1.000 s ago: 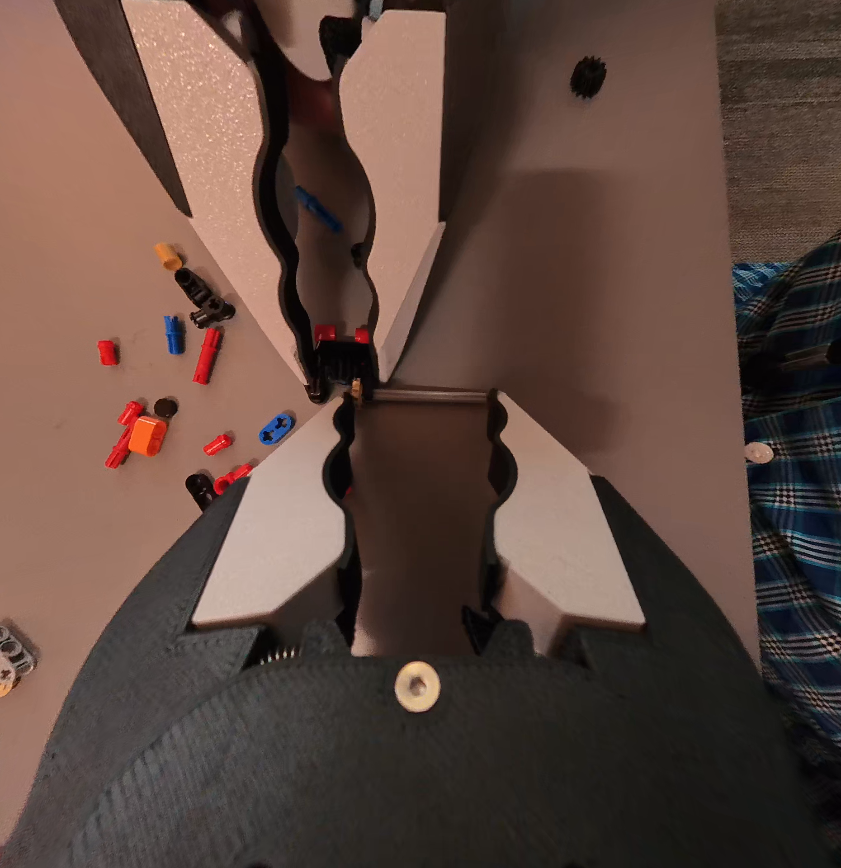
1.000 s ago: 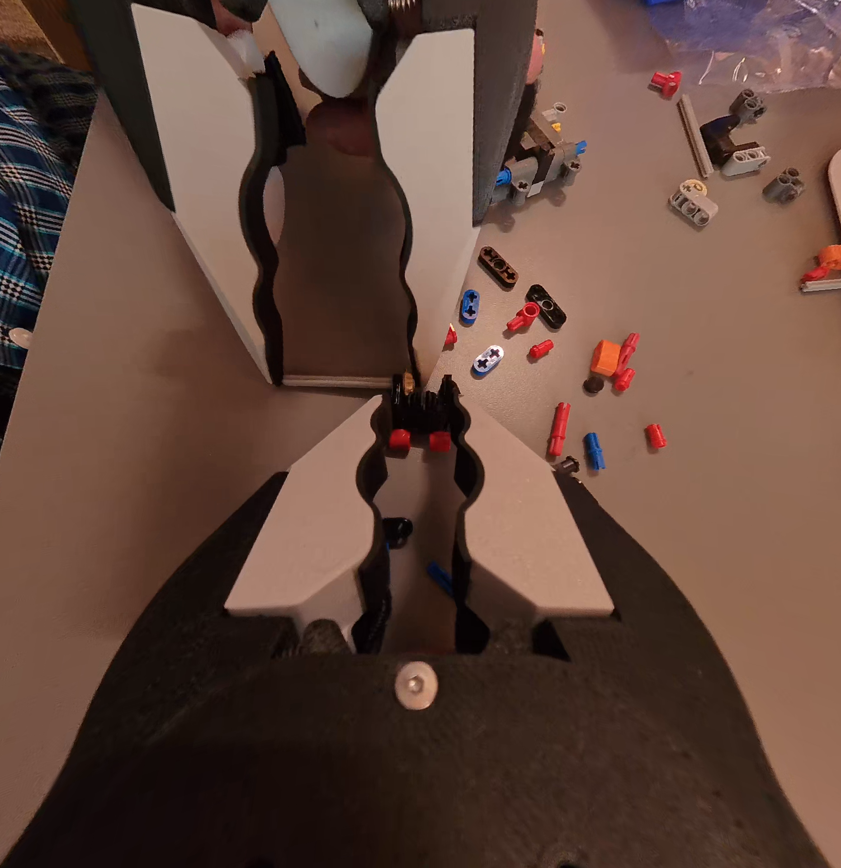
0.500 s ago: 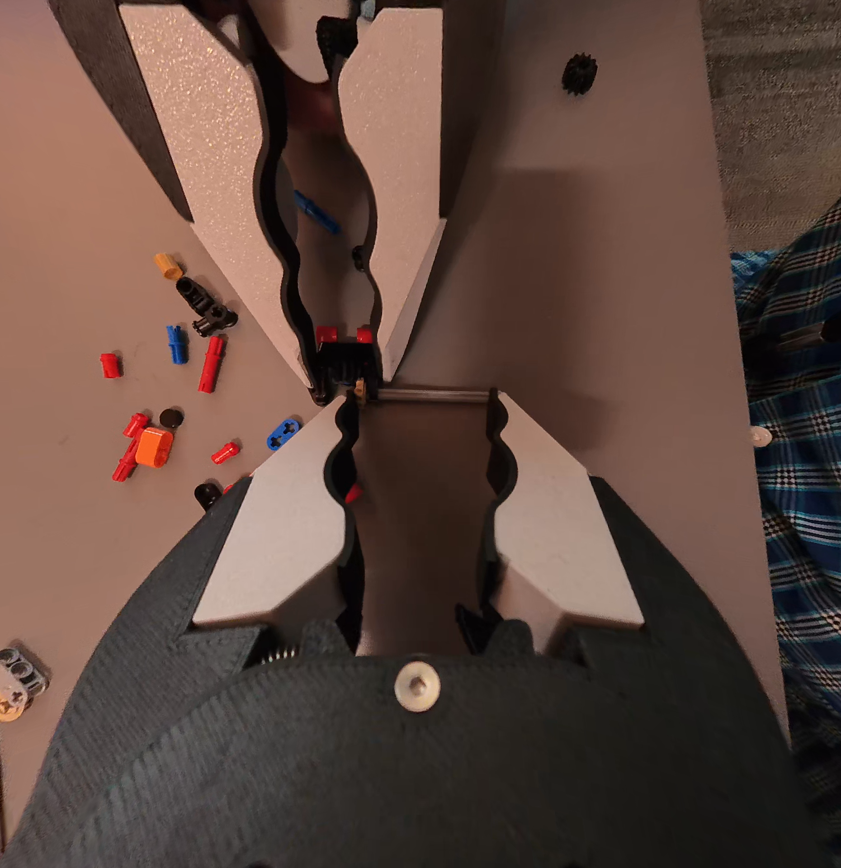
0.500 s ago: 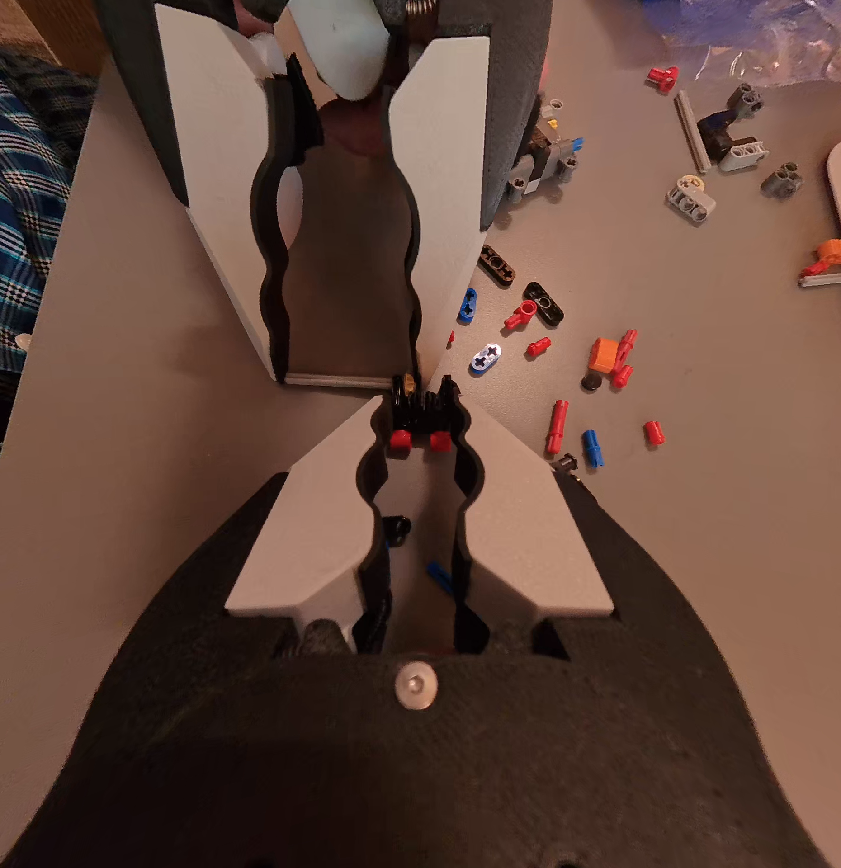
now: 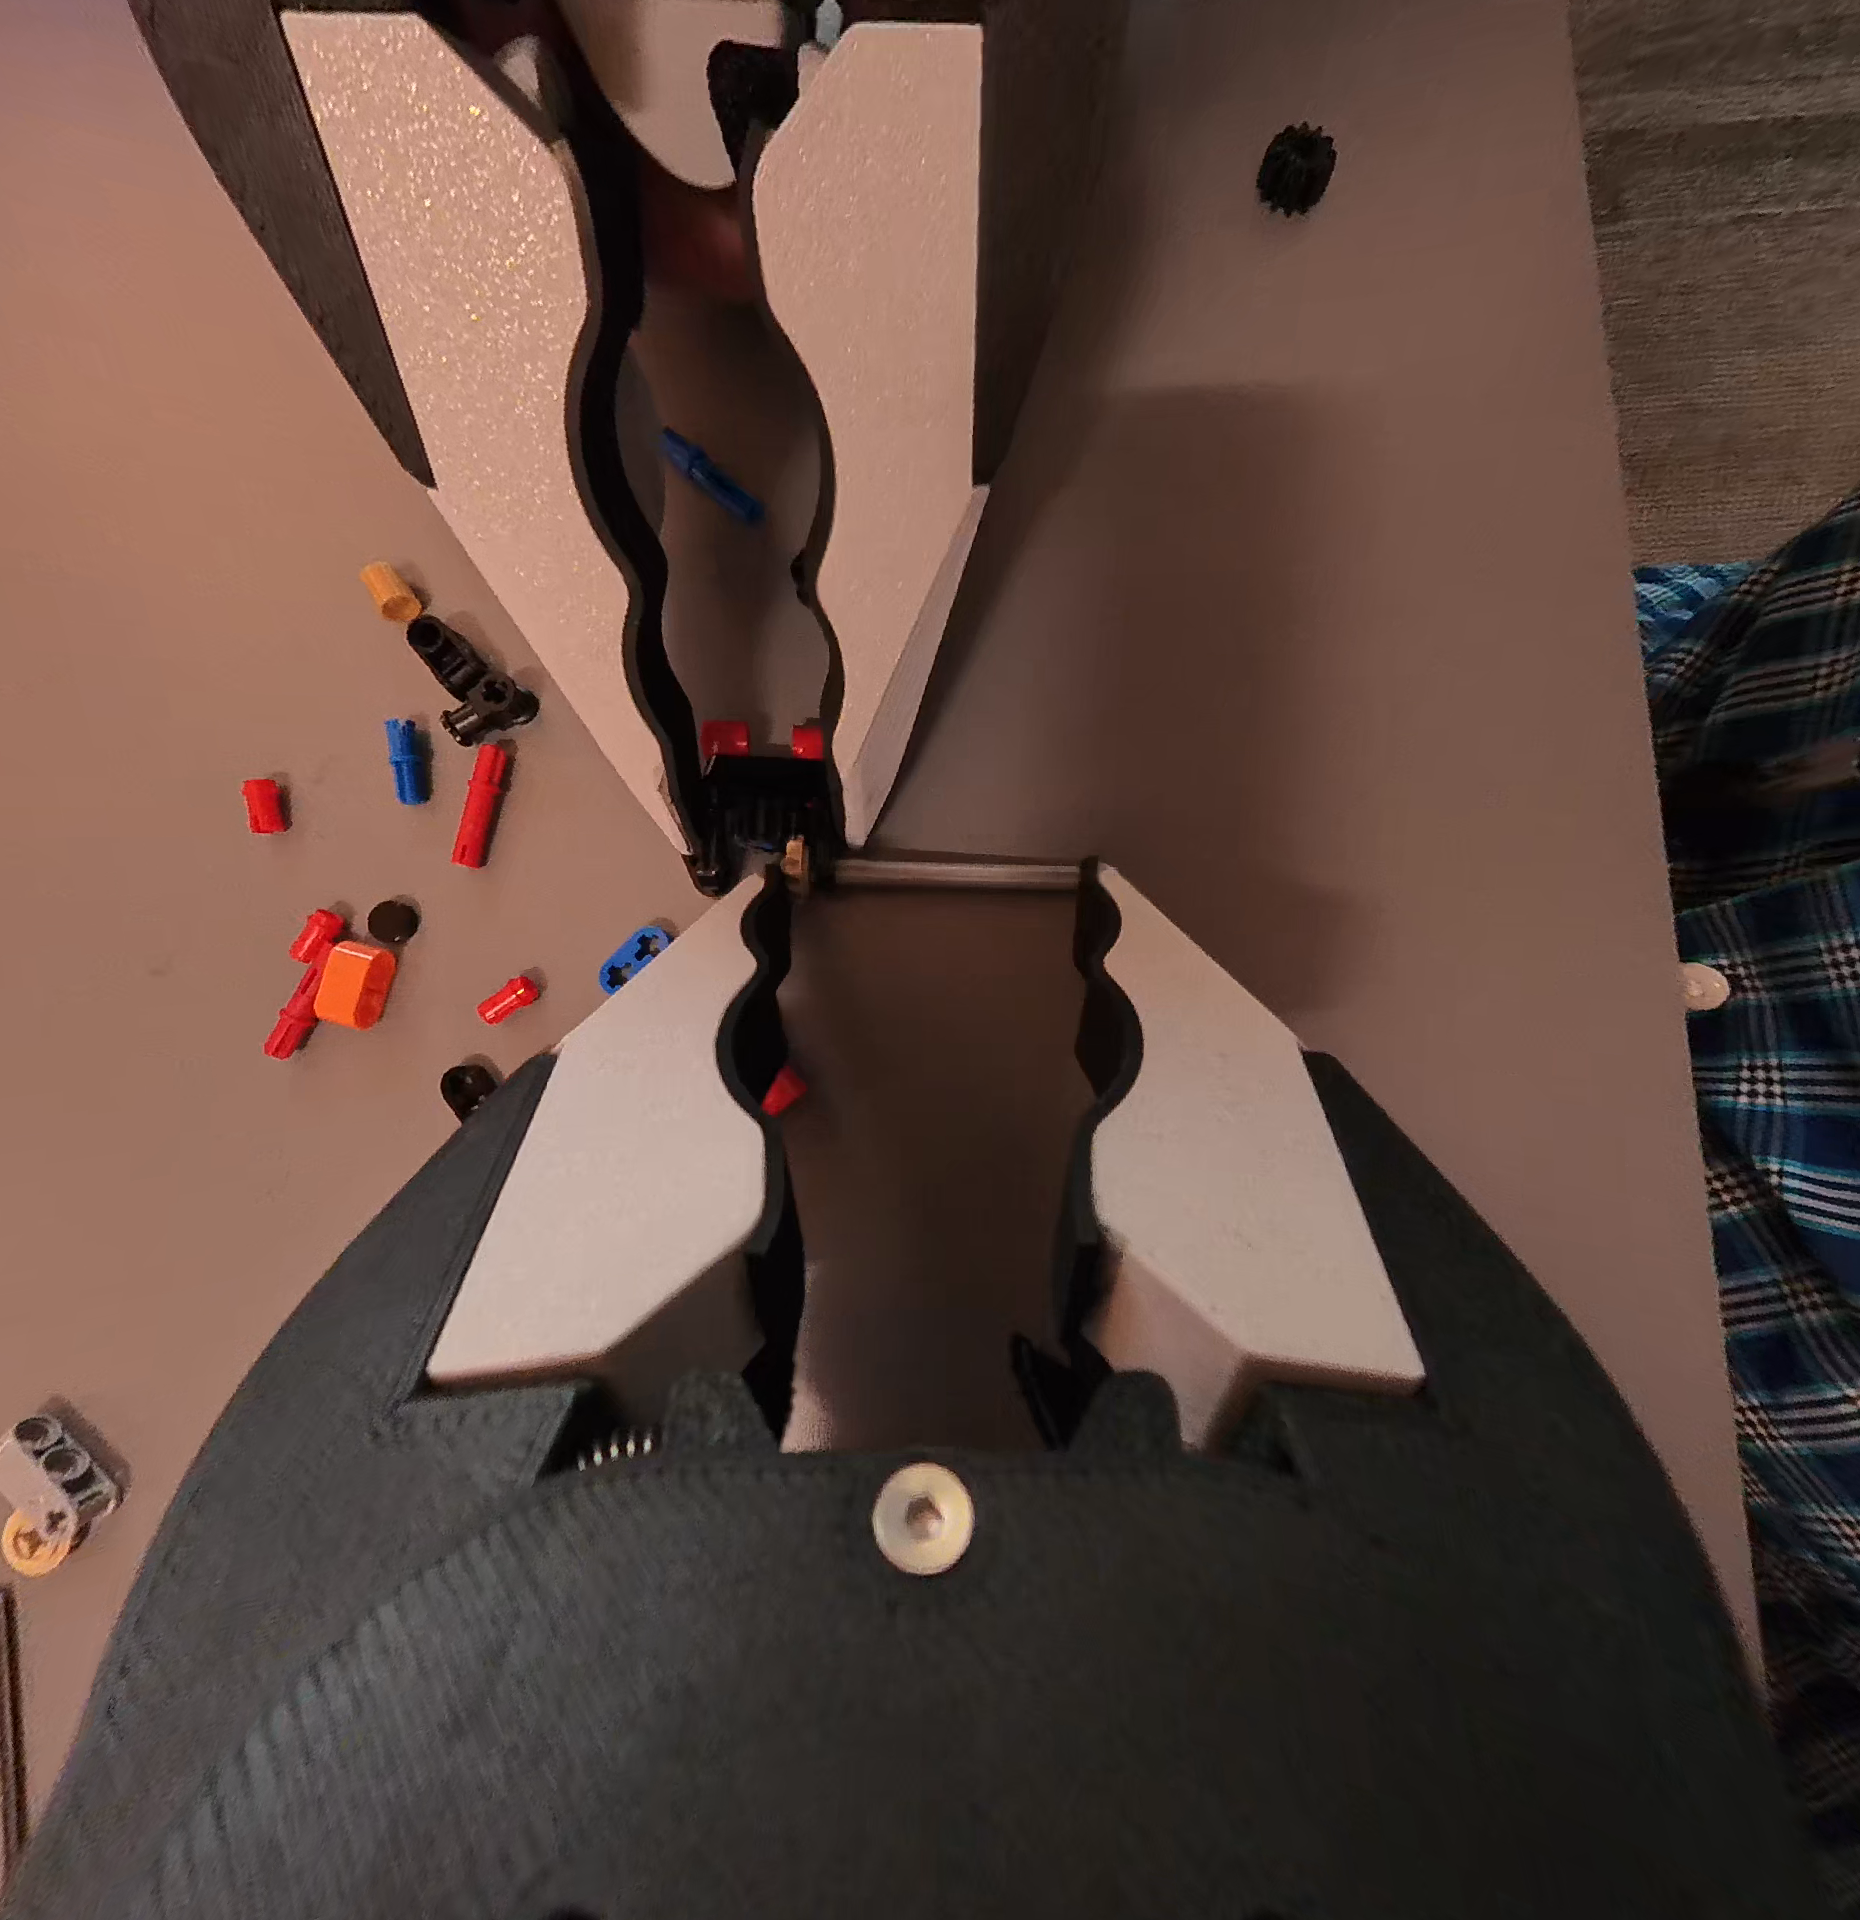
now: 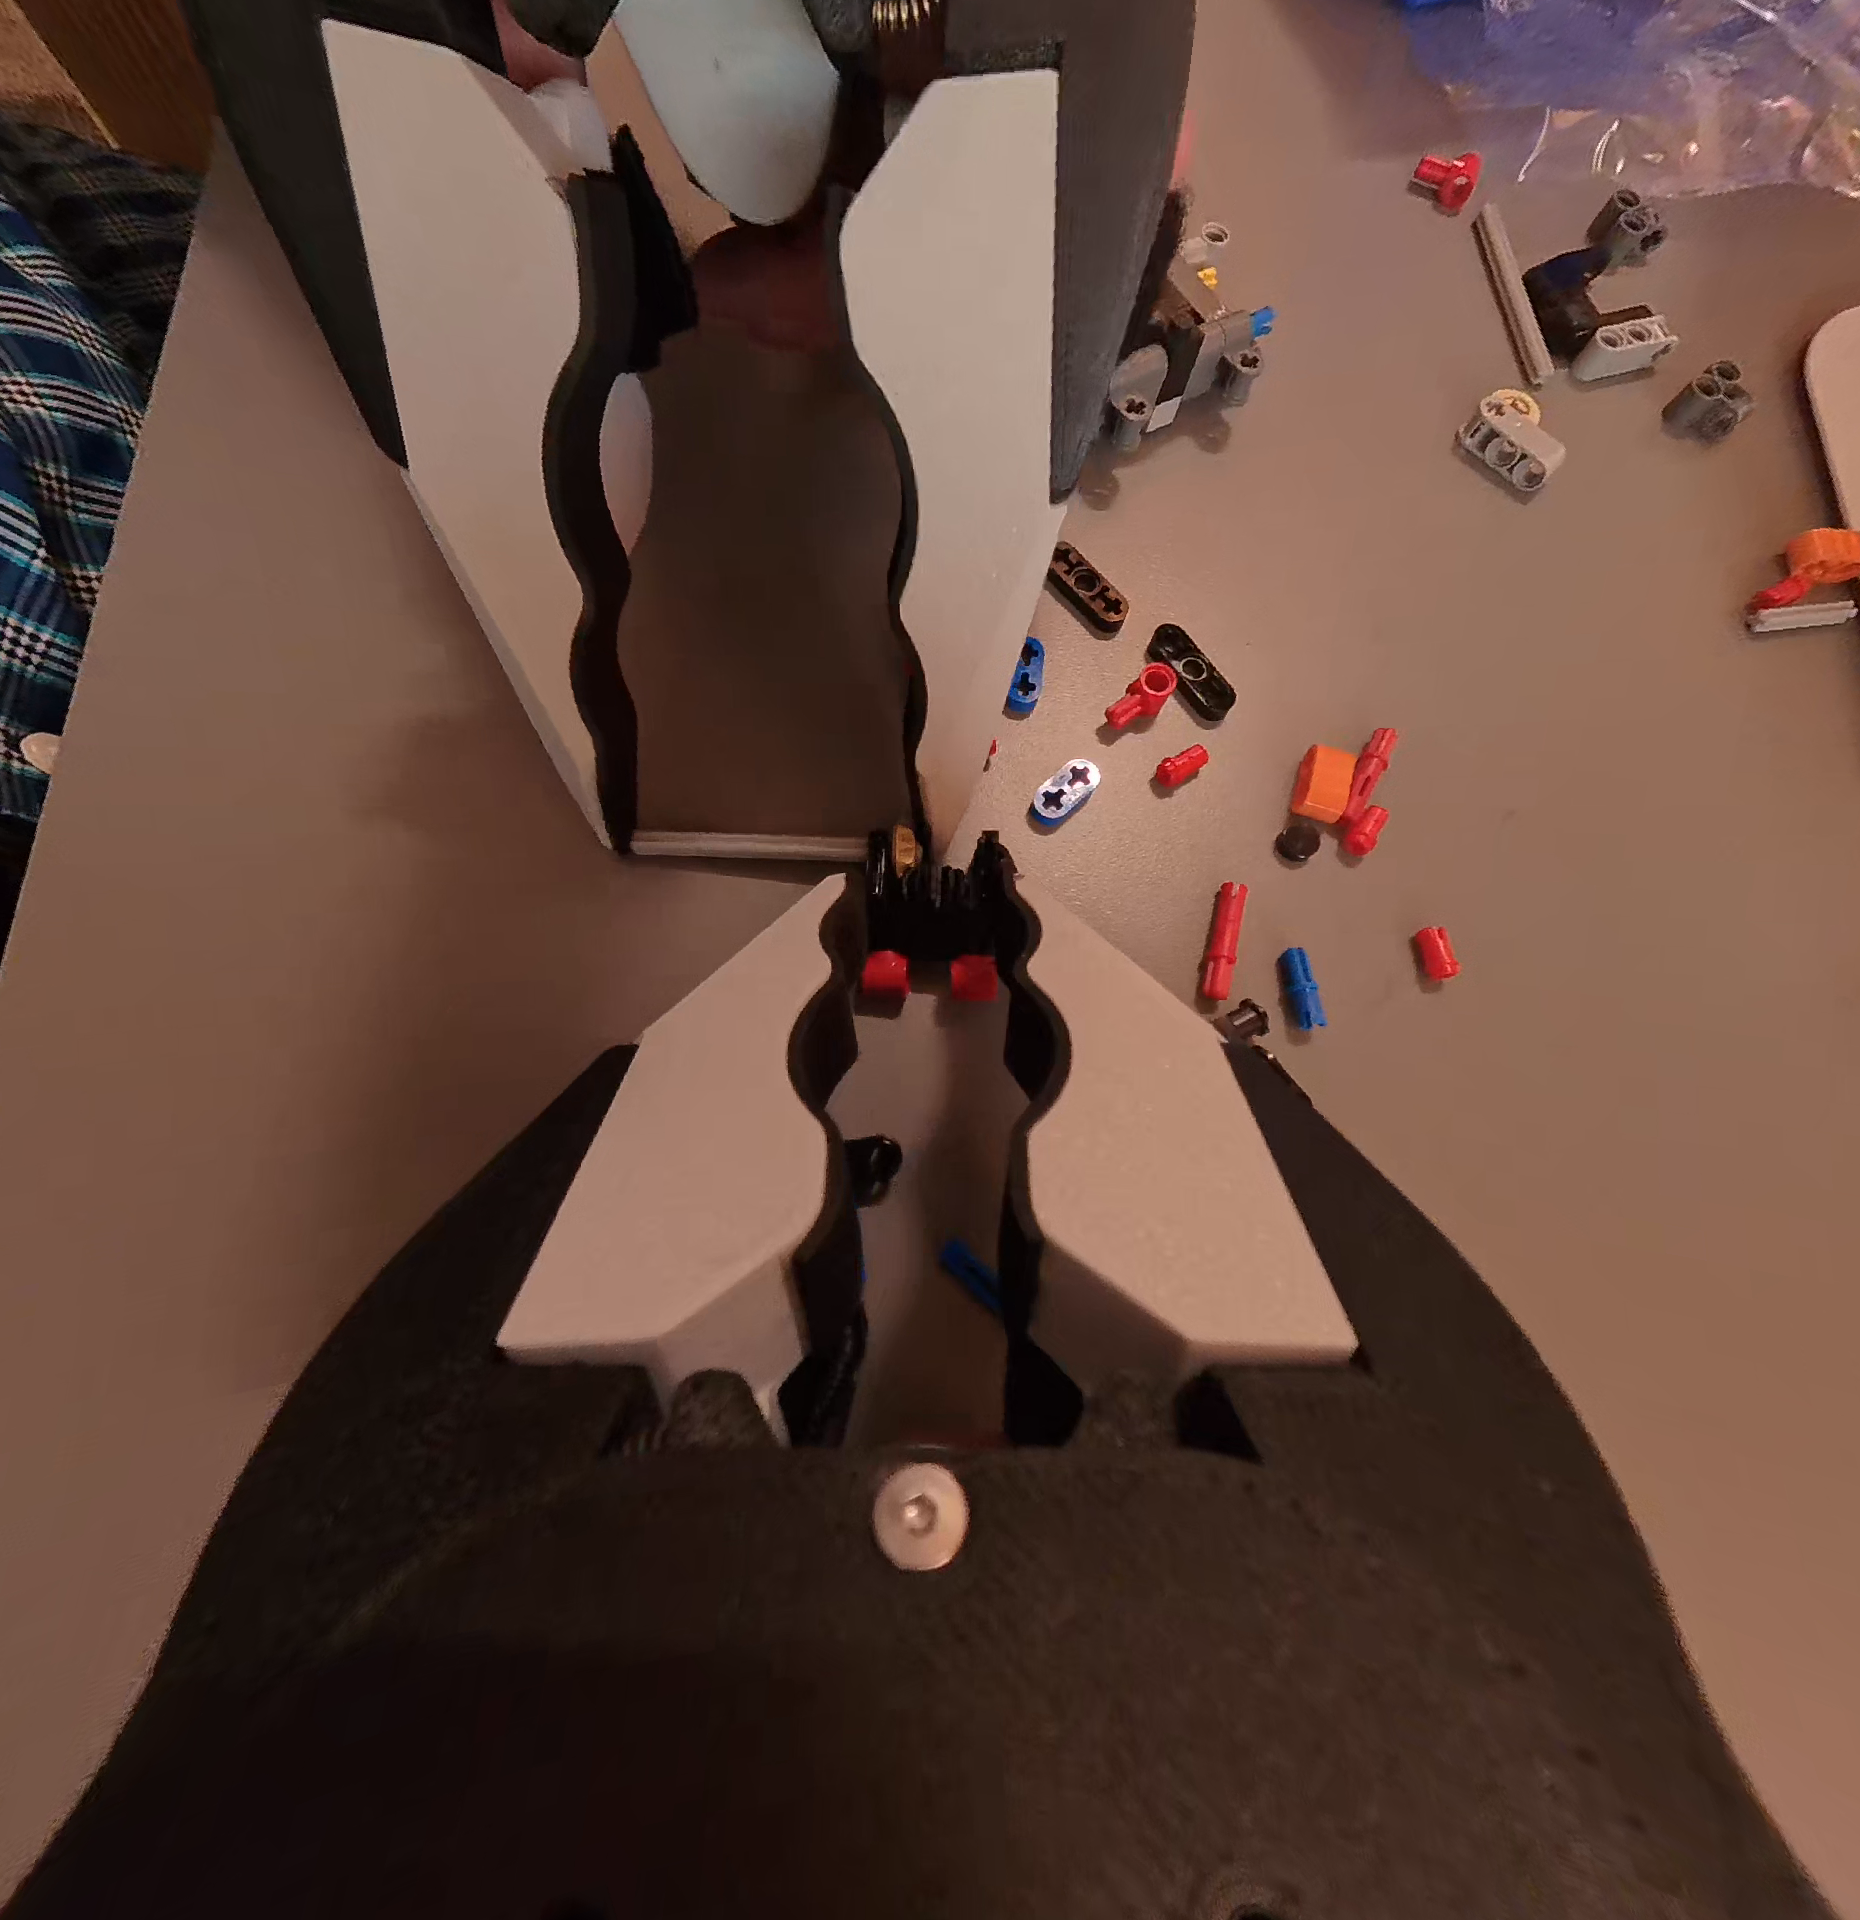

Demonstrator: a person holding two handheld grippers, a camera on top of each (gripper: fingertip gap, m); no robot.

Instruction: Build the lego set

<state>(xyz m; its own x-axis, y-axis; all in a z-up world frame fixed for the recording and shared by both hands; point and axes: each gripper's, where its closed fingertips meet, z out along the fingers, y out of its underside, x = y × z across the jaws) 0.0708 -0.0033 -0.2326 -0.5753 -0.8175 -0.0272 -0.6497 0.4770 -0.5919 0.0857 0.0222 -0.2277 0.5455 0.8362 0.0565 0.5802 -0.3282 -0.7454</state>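
Observation:
My right gripper is shut on a small black toothed piece with two red pins, held just above the table. My left gripper faces it, its fingers wide apart, gripping a thin grey axle end to end between its tips. A tan bush sits on the axle's end, right against the black piece. In the right wrist view the left gripper holds the axle crosswise. In the left wrist view the right gripper reaches in from the top.
Loose red, blue, black and orange pins lie left of the grippers. A black gear sits far right near the table edge. A person's plaid shirt is beyond that edge. A grey sub-assembly and a plastic bag lie farther back. The black gear is about equally far from each gripper, around 15 centimetres.
Almost nothing: both grippers keep their grips and stay tip to tip, with only a slight drift over the table.

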